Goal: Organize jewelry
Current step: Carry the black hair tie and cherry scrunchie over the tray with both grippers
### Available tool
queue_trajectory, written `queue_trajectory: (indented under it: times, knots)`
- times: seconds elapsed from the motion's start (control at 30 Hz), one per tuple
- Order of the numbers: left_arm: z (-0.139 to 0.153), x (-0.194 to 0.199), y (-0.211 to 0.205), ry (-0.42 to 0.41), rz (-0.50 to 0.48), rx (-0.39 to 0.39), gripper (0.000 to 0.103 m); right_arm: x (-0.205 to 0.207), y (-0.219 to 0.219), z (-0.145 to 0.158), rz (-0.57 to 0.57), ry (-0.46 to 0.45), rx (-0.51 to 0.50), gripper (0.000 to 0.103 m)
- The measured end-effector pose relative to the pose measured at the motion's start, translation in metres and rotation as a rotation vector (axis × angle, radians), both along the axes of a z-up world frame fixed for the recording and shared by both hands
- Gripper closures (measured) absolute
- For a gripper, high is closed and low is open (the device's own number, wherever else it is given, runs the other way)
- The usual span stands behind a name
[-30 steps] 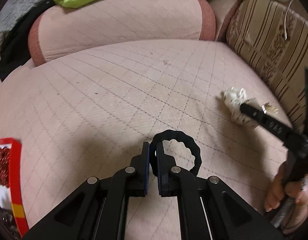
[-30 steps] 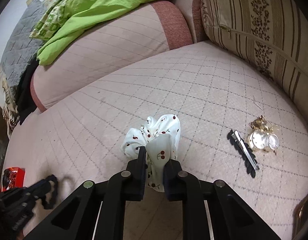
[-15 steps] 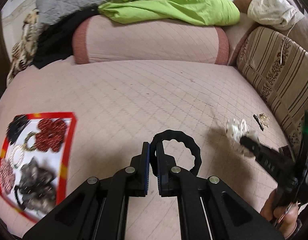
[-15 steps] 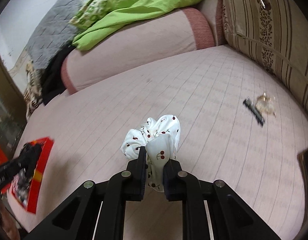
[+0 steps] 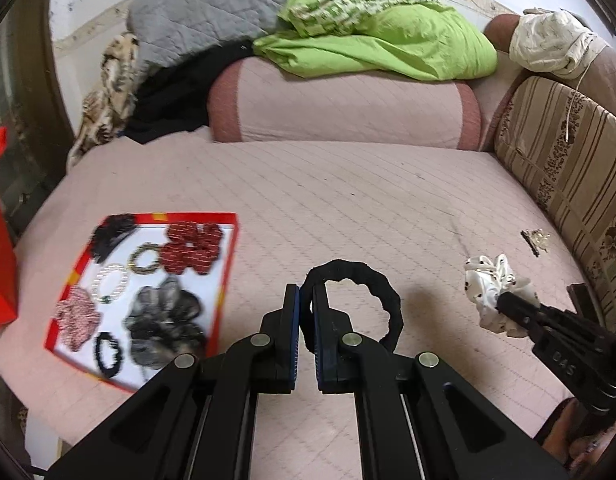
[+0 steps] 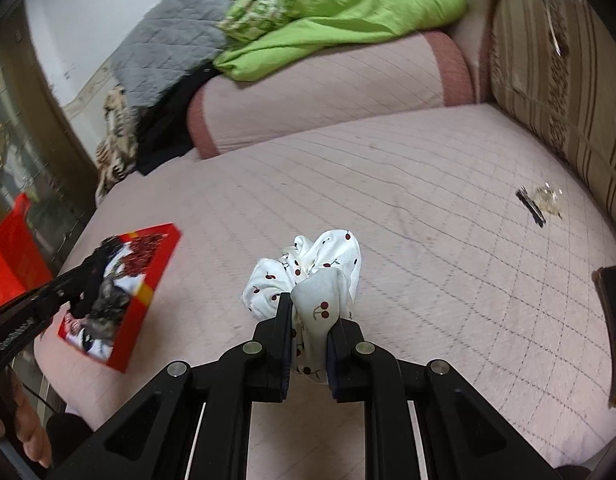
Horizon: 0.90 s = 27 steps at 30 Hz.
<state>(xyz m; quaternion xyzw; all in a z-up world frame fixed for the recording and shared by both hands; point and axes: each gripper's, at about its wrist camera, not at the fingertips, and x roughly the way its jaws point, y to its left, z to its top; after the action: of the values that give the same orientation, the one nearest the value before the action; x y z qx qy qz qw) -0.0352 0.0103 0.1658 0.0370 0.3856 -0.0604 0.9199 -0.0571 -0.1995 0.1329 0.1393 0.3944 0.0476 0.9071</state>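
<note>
Two items are in hand right now, both off the bed. Left claw [image 5: 306, 304] is pinched tight on a black hair tie [image 5: 358, 304], loop hanging out to its right side. Right claw [image 6: 308, 312] is clamped narrow on a white cherry-print scrunchie [image 6: 308, 276], fabric bunched between the pads and spilling forward and left of them.

Done part, judged from the layout: red-rimmed tray [image 5: 224, 280] sits ahead-left of the left claw on the pink bed [image 5: 348, 200] and already holds several pieces: red scrunchie [image 5: 190, 248], dark grey scrunchie [image 5: 164, 320], pink one [image 5: 76, 316], black frilly one [image 5: 110, 234], a pearl-like bracelet [image 5: 110, 282], a beaded ring [image 5: 144, 258], small black tie [image 5: 108, 350]. Looks well filled, so likely past halfway.

Left to do: both carried items need dropping into the tray. From the right claw's side the tray lies far left, with the left claw in front of it. Still loose on the bed: a black hair clip [image 6: 530, 206] and a gold-clear trinket [image 6: 550, 200] just beside it, well ahead-right of the right claw, near the striped cushion [image 6: 568, 80]. What the trinket is exactly, too small to tell. Dark flat object [image 6: 612, 312] at far right, probably not jewelry.

Estimate: two placements pending, then one more trip for the clip and trinket.
</note>
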Motion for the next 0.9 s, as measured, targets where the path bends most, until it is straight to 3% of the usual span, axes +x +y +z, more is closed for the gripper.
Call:
queue_trajectory:
  times: [0.23, 0.6, 0.9]
  knots:
    - [0.014, -0.022, 0.020, -0.058, 0.045, 0.032, 0.097, -0.015, 0.039, 0.013, 0.076, -0.006, -0.033, 0.088]
    - [0.021, -0.032, 0.059, -0.059, 0.096, -0.016, 0.097, -0.027, 0.092, 0.026, 0.177, -0.014, -0.098, 0.088]
    - [0.006, -0.024, 0.106, -0.020, 0.174, -0.080, 0.097, -0.023, 0.139, 0.036, 0.276, -0.010, -0.152, 0.088]
